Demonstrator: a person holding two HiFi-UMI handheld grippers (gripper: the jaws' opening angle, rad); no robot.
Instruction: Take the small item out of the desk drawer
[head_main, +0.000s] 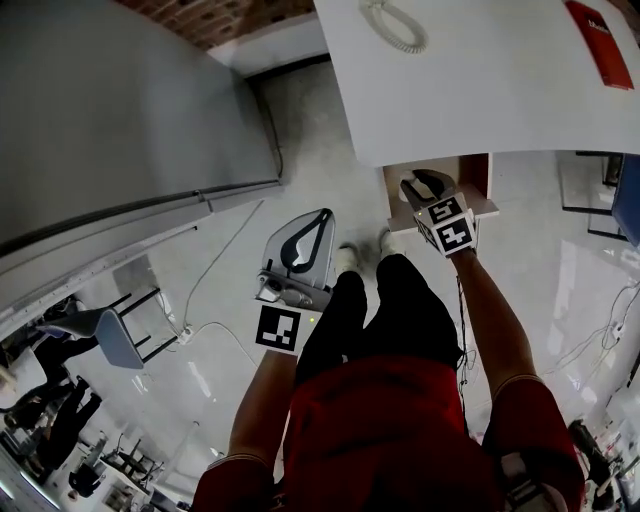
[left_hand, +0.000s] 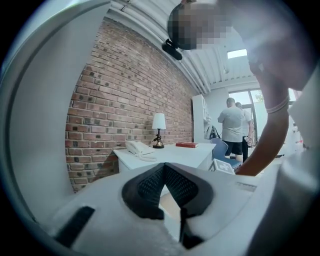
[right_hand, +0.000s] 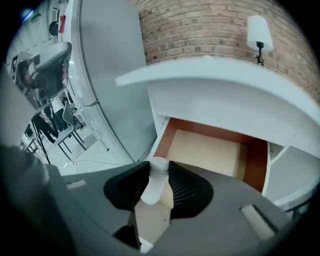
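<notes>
The desk drawer stands pulled out under the white desk, its pale bottom bare and its side walls brown. Above its front, my right gripper is shut on a small white item, which stands upright between the black pads. In the head view the same gripper hangs over the open drawer at the desk's near edge. My left gripper is held off to the left over the floor, away from the desk, its jaws closed tip to tip with nothing between them.
On the desk top lie a white telephone and a red book; a lamp stands at the brick wall. A tall grey cabinet is to the left, a chair beyond. Two people stand farther back.
</notes>
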